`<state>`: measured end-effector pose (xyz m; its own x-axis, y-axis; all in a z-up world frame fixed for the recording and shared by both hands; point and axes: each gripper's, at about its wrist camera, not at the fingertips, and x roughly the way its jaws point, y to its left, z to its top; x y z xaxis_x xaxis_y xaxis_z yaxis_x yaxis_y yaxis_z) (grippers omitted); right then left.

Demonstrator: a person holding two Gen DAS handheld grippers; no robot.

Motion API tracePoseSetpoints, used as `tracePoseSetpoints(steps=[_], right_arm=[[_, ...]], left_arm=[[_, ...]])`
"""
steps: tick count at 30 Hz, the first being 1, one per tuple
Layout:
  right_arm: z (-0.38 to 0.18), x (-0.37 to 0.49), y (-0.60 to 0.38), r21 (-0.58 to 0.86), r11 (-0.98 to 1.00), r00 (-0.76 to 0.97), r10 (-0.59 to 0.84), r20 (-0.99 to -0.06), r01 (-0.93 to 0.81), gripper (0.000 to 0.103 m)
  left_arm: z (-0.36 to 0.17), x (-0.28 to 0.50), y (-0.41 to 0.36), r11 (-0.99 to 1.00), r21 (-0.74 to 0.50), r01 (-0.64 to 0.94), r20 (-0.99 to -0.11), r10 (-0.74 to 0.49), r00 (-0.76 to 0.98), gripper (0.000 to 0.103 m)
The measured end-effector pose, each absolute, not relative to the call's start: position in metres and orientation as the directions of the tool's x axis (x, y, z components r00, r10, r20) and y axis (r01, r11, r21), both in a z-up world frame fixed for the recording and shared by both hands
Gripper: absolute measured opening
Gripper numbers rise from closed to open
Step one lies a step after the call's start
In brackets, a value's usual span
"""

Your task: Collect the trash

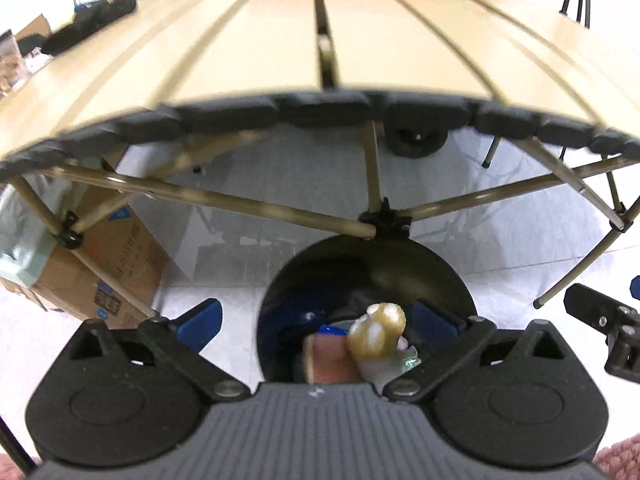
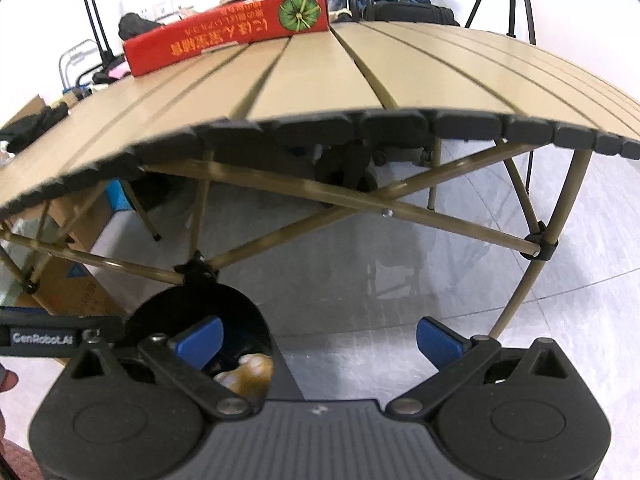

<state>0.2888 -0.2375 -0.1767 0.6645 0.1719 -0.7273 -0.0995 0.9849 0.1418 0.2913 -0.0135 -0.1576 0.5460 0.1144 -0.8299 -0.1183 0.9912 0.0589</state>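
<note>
You are holding the left gripper [image 1: 316, 322] over the mouth of a black round trash bin [image 1: 420, 264] that is standing on the pale tiled floor [image 1: 500, 240] just in front of a folding slatted table [image 1: 280, 52]. Its blue pads [image 1: 200, 322] are standing wide apart with nothing pressed between them. Below them, inside the bin, a crumpled yellowish-brown wrapper [image 1: 378, 336] is lying on top of other refuse, beside a pinkish-brown piece [image 1: 324, 354] and a scrap of blue [image 1: 332, 330]; it is touching neither pad.

You are holding the right gripper [image 2: 320, 340] just to the right of the same bin [image 2: 240, 308], its jaws also spread wide and empty, over bare floor [image 2: 400, 288]. In this view the wrapper [image 2: 252, 372] is showing inside the bin, partly hidden behind the gripper's left finger [image 2: 200, 338].

On the far edge of the tabletop [image 2: 320, 80] a long red box [image 2: 224, 40] with a green pumpkin picture is lying flat. A cardboard carton [image 1: 116, 264] is sitting on the floor under the table's left side.
</note>
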Motion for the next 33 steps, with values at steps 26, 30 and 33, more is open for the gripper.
tracePoseSetpoints(steps=[26, 30, 33], right_arm=[[-0.070, 0.065, -0.212, 0.133, 0.954, 0.773, 0.295, -0.562, -0.268, 0.103], [-0.069, 0.049, -0.213, 0.125, 0.958, 0.776, 0.282, -0.565, -0.258, 0.103], [-0.069, 0.042, -0.213, 0.120, 0.959, 0.773, 0.278, -0.571, -0.257, 0.103]], left_arm=[[-0.057, 0.044, 0.018, 0.999, 0.045, 0.004, -0.594, 0.024, 0.804, 0.103], [-0.056, 0.025, 0.013, 0.998, 0.058, 0.025, -0.569, 0.012, 0.822, 0.103], [-0.054, 0.020, 0.010, 0.998, 0.056, 0.036, -0.555, 0.001, 0.832, 0.103]])
